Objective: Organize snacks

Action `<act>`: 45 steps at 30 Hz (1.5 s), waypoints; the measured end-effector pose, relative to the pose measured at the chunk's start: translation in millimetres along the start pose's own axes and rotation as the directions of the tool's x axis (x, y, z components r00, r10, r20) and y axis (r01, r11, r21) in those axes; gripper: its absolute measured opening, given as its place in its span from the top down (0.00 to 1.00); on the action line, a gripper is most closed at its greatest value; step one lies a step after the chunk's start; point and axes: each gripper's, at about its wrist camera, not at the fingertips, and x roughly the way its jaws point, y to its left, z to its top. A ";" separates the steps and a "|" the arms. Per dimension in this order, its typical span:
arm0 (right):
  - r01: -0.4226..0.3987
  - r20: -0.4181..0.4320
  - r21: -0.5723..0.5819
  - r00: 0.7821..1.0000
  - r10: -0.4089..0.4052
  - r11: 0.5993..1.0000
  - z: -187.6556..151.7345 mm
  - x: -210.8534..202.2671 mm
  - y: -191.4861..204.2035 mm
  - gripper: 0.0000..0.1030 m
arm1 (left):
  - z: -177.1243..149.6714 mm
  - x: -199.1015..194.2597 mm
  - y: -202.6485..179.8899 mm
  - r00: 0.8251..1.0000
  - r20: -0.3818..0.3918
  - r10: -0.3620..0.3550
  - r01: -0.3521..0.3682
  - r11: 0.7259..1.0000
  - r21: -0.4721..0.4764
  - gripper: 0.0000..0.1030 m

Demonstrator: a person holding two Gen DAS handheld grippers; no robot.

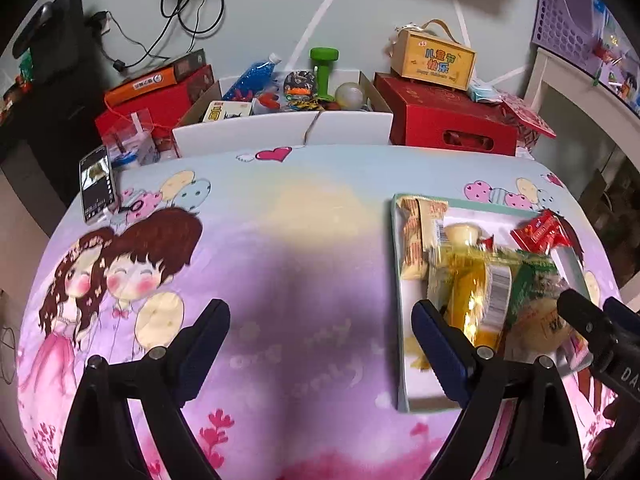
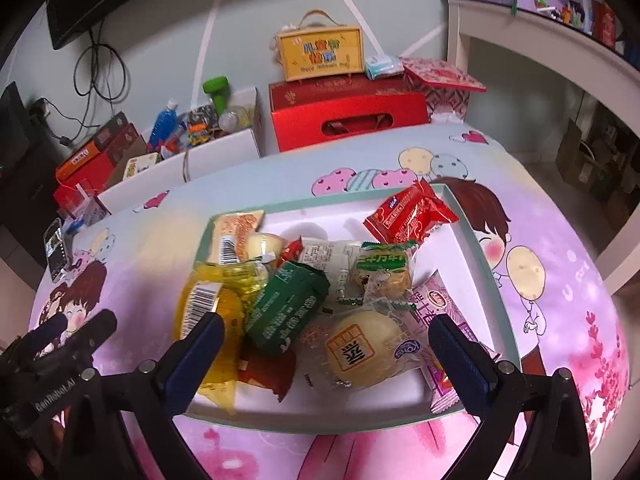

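Observation:
A white tray with a green rim (image 2: 476,240) lies on the cartoon-print cloth and holds several wrapped snacks: a red packet (image 2: 408,216), a green packet (image 2: 288,308), a round pastry in clear wrap (image 2: 360,344), a yellow packet (image 2: 208,312) and a pink packet (image 2: 436,312). My right gripper (image 2: 326,344) is open just above the tray's near end, its jaws either side of the green packet and pastry. My left gripper (image 1: 320,328) is open and empty over bare cloth left of the tray (image 1: 404,360). The right gripper shows in the left view (image 1: 592,320).
A phone (image 1: 98,184) lies at the cloth's far left edge. Behind the table stand an open cardboard box of toys (image 1: 288,100), red boxes (image 1: 452,120), a yellow gift box (image 1: 434,60) and orange-red boxes (image 1: 152,96). A white shelf (image 2: 540,40) stands right.

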 end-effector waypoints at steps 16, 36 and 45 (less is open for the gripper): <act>0.020 -0.026 -0.037 0.999 -0.021 0.999 -58.1 -18.5 9.9 0.00 | -66.7 -23.3 23.4 0.987 -0.071 0.143 -0.142 0.990 0.026 0.10; -0.003 -0.076 -0.133 0.997 -0.007 0.991 -89.0 -10.5 39.2 0.00 | -86.4 -22.7 40.1 0.976 -0.123 0.181 -0.181 0.983 0.008 0.10; 0.000 -0.093 -0.167 0.996 -0.016 0.986 -91.3 -3.8 48.0 0.00 | -85.8 -14.6 47.9 0.973 -0.165 0.162 -0.165 0.986 -0.007 0.10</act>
